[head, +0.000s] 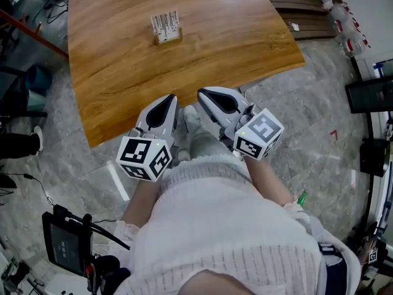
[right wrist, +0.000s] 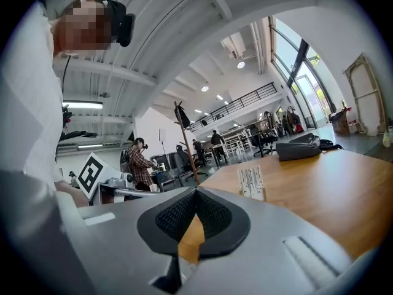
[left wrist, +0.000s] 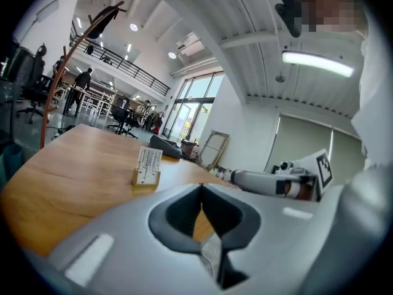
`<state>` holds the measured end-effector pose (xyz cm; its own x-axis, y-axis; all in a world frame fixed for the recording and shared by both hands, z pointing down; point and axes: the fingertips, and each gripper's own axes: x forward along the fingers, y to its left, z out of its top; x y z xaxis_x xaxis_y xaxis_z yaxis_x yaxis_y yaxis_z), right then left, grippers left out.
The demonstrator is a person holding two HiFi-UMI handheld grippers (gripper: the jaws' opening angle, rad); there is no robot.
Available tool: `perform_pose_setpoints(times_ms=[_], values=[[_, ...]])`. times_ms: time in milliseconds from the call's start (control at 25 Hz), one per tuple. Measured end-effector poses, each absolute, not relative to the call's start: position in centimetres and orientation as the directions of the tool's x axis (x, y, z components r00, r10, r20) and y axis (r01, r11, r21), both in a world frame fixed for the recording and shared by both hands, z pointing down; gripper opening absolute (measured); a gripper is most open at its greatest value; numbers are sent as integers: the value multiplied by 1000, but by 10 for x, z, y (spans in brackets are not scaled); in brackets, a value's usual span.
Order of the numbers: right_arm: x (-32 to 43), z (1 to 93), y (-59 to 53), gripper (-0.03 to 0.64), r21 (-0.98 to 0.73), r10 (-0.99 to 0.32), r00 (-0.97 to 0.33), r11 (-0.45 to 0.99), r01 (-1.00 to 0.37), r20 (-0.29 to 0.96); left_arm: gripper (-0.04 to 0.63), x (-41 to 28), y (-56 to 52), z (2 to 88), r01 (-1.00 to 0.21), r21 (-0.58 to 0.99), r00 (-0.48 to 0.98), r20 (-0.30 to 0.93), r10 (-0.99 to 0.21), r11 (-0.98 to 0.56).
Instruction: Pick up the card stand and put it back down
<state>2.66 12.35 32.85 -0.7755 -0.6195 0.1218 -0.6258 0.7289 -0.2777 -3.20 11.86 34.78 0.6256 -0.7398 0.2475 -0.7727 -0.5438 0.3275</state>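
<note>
Wooden desk (head: 215,48) carries the card stand (head: 166,27) upright, at 12 o'clock from both grippers and well apart from them.
Left gripper (head: 166,103) and right gripper (head: 209,96) hover side by side at the near desk edge, each with jaws pressed together and holding nothing.

Counter (head: 215,48): ahead of the person, with floor on all sides.
Card stand (head: 166,27): on the counter, toward its far side and left of the middle, well apart from both tongs.
Left tongs (head: 170,99): over the counter's near edge, just beside the right tongs (head: 202,94).
Right tongs: at the same edge, right of the left pair.
Bag (right wrist: 299,146): on the counter, behind and right of the card stand.
</note>
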Motion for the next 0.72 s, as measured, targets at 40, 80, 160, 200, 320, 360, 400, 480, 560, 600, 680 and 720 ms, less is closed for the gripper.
perform_pose_setpoints(times_ms=[40,80,160,200,320,360,400,480,560,600,680,720], values=[[27,328,107,-1,-278,-612,-782,736,-618,116,8,-31,104,349,-777,325,621,253,-742,-539],[27,329,91,-1,-278,-605,-788,742,-610,113,8,-28,90,351,-779,324,618,256,-743,-536],[28,331,56,0,-283,-589,-800,753,-594,111,8,-24,57,353,-784,319,612,259,-747,-532],[28,332,38,-1,-285,-581,-806,758,-587,112,8,-23,39,354,-789,316,606,261,-751,-527],[28,333,-7,-2,-290,-556,-823,773,-564,119,8,-23,-9,355,-806,317,581,262,-771,-499],[28,332,-16,-1,-292,-545,-830,780,-554,119,8,-23,-19,354,-812,320,572,262,-778,-489],[28,331,-23,-1,-295,-533,-838,787,-542,119,8,-23,-26,353,-816,322,563,262,-783,-479],[26,331,-31,0,-311,-501,-857,801,-511,119,8,-21,-33,352,-822,330,553,269,-788,-464],[22,334,-37,-1,-322,-471,-873,812,-486,129,8,-19,-38,354,-822,339,552,278,-786,-457],[19,336,-41,-1,-322,-461,-877,817,-479,136,8,-20,-41,355,-824,341,549,282,-787,-452],[15,337,-49,-2,-324,-446,-883,822,-469,146,8,-23,-48,356,-830,342,539,291,-791,-440],[13,338,-53,-1,-325,-440,-885,824,-465,151,8,-24,-52,357,-832,343,536,297,-790,-436]])
